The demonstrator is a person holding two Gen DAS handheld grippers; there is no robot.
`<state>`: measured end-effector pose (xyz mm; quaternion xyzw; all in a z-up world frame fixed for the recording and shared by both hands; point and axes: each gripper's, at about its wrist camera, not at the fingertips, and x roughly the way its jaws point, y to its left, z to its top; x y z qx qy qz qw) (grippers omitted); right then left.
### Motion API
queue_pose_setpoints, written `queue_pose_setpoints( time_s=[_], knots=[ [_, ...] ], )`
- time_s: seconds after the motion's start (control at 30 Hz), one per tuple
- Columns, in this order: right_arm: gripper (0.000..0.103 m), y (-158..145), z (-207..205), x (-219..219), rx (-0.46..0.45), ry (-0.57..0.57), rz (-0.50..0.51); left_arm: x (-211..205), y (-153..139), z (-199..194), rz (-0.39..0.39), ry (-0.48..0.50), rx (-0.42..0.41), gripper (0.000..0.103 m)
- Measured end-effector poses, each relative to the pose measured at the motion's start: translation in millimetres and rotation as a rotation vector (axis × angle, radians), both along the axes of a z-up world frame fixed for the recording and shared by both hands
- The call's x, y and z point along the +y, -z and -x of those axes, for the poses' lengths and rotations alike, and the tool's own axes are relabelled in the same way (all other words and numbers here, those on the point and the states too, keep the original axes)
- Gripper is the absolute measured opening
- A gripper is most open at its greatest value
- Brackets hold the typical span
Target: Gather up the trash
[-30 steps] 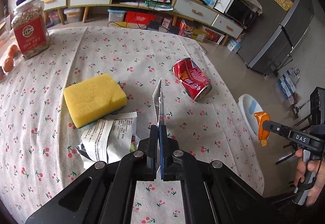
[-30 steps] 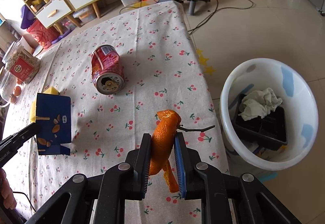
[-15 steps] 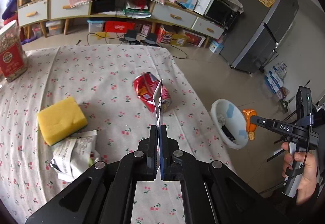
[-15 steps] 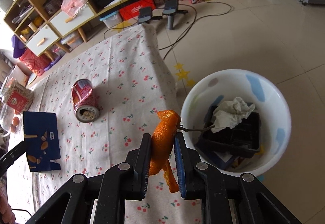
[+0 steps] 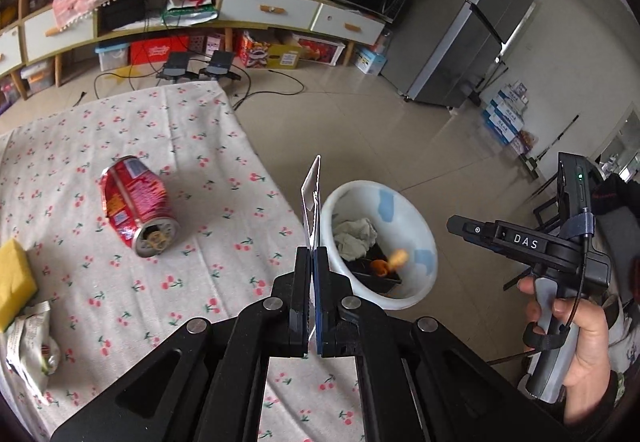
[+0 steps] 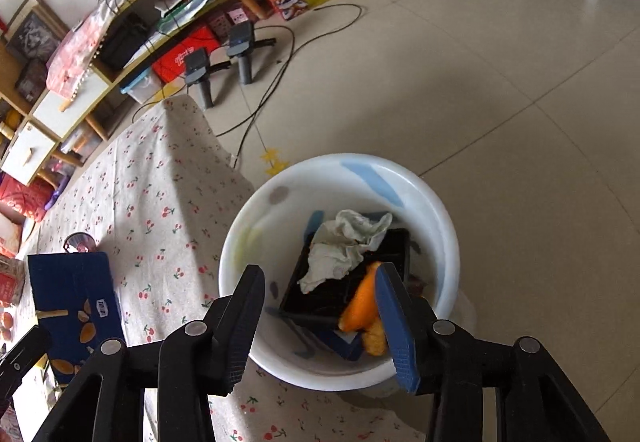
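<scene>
My left gripper (image 5: 312, 254) is shut on a flat blue snack packet (image 5: 311, 197), held edge-on above the table's right edge; the packet also shows in the right wrist view (image 6: 76, 302). My right gripper (image 6: 320, 274) is open over the white trash bucket (image 6: 436, 209) on the floor. The orange peel (image 6: 360, 308) lies inside the bucket on a black tray beside a crumpled tissue (image 6: 344, 246); it looks blurred in the left wrist view (image 5: 390, 262). A crushed red can (image 5: 136, 205) lies on the cherry-print tablecloth (image 5: 224, 201).
A yellow sponge (image 5: 14, 274) and a crumpled white wrapper (image 5: 30, 346) lie at the table's left. Shelves, boxes and cables line the far wall. A grey fridge (image 5: 472, 13) stands at the right.
My right gripper has moved over the bucket and opened; the orange peel has dropped into the bucket. My left gripper has carried the blue packet right, toward the bucket.
</scene>
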<state>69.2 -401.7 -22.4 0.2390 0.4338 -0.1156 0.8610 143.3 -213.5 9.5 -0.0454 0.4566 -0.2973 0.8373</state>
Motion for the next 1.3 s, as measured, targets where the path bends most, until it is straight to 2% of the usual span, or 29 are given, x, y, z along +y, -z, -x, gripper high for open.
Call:
queue_pose_setpoints(
  time_s=[0.37, 0.73, 0.8, 0.83, 0.9, 0.97, 1.13, 1.3],
  knots=[
    [0.053, -13.3, 49.3, -32.5, -0.018, 0.062, 0.043, -82.4, 24.0, -14.5, -0.029, 0.076, 0.031, 0.001],
    [0.053, -17.7, 72.5, -46.2, -0.035, 0.102, 0.044, -104.0, 35.8, -21.3, -0.068, 0.087, 0.01, 0.001],
    [0.053, -18.4, 74.2, -45.3, -0.037, 0.103, 0.045, -103.3, 37.1, -24.5, -0.054, 0.115, 0.019, 0.016],
    [0.053, -18.7, 74.5, -44.9, -0.038, 0.103, 0.046, -101.7, 38.0, -25.9, -0.083, 0.1, 0.02, 0.023],
    [0.055, -19.9, 74.3, -43.3, -0.041, 0.101, 0.047, -94.2, 36.7, -24.5, -0.121, 0.064, 0.004, 0.057],
    [0.056, -21.4, 73.9, -40.6, -0.048, 0.098, 0.051, -83.6, 33.9, -22.1, -0.131, 0.05, -0.008, 0.07],
    [0.059, -24.9, 70.5, -31.2, -0.063, 0.082, 0.066, -47.3, 26.2, -18.4, -0.171, -0.019, -0.017, 0.077],
    [0.062, -28.5, 61.0, -13.7, -0.074, 0.044, 0.075, -0.6, 19.6, -11.5, -0.21, -0.094, -0.034, 0.089]
  ],
)
